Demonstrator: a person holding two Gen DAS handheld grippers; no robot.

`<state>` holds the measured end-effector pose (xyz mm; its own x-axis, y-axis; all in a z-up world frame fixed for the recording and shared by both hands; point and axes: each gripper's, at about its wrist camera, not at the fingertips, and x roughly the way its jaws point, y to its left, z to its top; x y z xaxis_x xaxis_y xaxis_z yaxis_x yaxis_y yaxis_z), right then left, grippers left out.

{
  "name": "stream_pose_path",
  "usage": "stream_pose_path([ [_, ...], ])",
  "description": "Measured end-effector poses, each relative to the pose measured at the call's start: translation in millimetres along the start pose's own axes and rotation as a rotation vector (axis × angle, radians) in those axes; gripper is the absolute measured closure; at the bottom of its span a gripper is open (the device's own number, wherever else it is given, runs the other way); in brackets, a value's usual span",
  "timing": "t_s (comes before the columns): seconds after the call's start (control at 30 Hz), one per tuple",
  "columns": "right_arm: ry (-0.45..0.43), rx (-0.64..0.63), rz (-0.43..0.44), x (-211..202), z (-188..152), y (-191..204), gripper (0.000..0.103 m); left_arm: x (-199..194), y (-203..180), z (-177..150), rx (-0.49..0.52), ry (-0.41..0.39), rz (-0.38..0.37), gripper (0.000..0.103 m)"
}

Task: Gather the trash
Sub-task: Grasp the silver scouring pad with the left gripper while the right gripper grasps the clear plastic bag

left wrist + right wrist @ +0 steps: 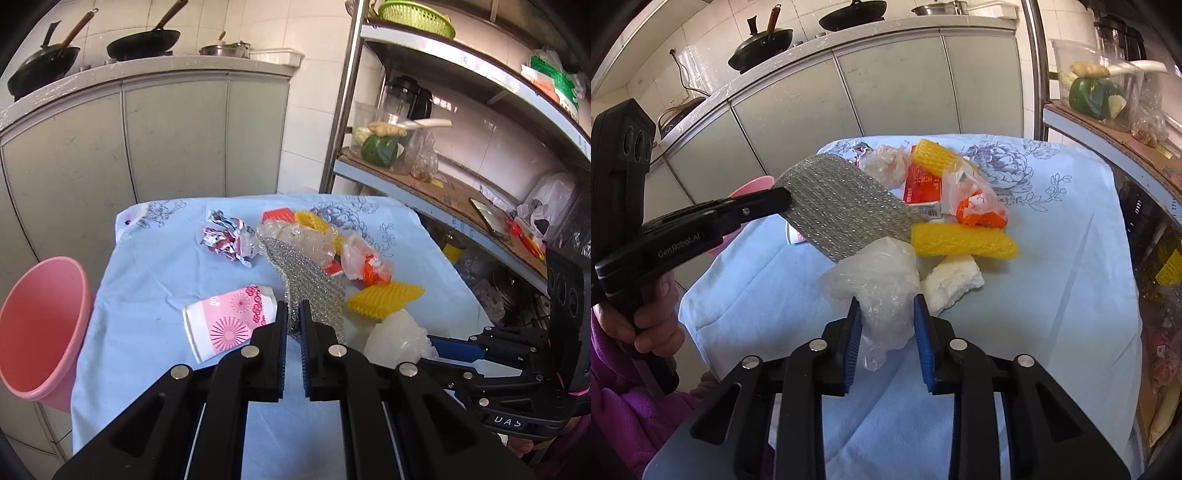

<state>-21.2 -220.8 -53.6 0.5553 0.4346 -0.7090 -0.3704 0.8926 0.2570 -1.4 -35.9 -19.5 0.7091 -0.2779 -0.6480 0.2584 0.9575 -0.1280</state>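
My left gripper (293,314) is shut on a silver mesh sheet (306,280) and holds it above the blue cloth; it also shows in the right wrist view (846,206). My right gripper (886,314) is closed around a crumpled clear plastic bag (882,291), seen in the left wrist view (395,336) too. On the table lie a pink paper cup (229,321), a crumpled foil wrapper (227,240), yellow foam nets (960,240), an orange packet in plastic (975,206), a red box (921,188) and white foam (955,282).
A pink bin (40,328) stands at the table's left edge. Grey kitchen cabinets (166,129) with woks on top are behind. A metal shelf rack (461,192) with vegetables, bags and a phone stands close on the right.
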Motion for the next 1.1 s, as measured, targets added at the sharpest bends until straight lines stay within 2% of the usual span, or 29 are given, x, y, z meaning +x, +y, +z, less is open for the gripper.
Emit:
stream_pose_path([
  [0.8,-0.126,-0.036,-0.024,-37,15,17,0.076,-89,40,9,-0.068,-0.187,0.079,0.097],
  [1.1,-0.145,-0.039,-0.012,-39,23,23,0.076,-112,61,9,-0.103,-0.233,0.141,0.097],
])
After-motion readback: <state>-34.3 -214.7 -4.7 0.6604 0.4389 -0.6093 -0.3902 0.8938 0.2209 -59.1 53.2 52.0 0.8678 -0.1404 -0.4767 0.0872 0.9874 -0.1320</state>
